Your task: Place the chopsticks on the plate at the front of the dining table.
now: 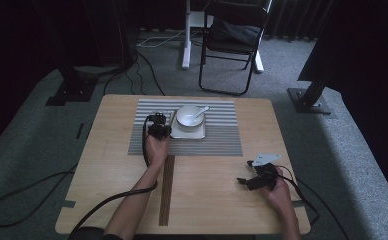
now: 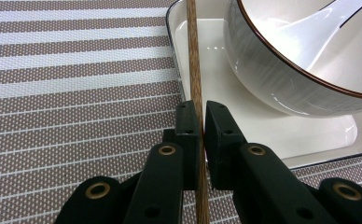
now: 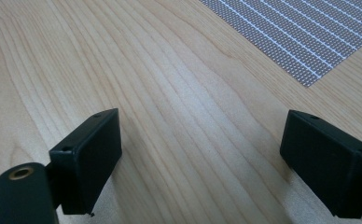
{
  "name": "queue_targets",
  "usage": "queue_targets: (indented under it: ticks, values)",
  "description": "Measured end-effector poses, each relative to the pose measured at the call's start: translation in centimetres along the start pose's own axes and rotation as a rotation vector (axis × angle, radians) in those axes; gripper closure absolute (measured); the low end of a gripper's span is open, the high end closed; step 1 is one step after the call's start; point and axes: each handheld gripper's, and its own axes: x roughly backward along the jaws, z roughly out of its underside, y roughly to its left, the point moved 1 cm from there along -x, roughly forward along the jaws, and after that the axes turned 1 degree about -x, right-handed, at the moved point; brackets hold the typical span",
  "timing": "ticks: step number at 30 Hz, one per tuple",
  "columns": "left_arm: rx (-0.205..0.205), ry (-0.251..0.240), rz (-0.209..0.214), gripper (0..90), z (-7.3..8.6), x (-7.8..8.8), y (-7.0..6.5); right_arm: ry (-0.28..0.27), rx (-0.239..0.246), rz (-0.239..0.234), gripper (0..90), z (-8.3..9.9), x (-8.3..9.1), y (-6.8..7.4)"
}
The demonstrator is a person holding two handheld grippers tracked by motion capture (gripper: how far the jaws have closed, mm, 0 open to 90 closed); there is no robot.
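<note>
Now my left gripper [image 2: 201,122] clenches the chopstick [image 2: 194,70], its length pointing straight ahead along the plate [image 2: 263,135] edge; my right gripper [image 3: 202,154] gapes.

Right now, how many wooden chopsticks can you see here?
1. A single chopstick is pinched in the left claw, lying along the left rim of the white tray beside the bowl. A second could be hidden behind it.
</note>
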Motion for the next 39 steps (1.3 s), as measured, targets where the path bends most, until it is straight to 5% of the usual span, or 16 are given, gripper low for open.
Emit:
queue_targets:
  ticks: [39]
  values:
    - [0.058, -0.013, 0.012, 83.7, -0.7, -1.8, 0.1, 0.0, 0.0, 0.0, 12.1, 0.0, 0.0, 0.0]
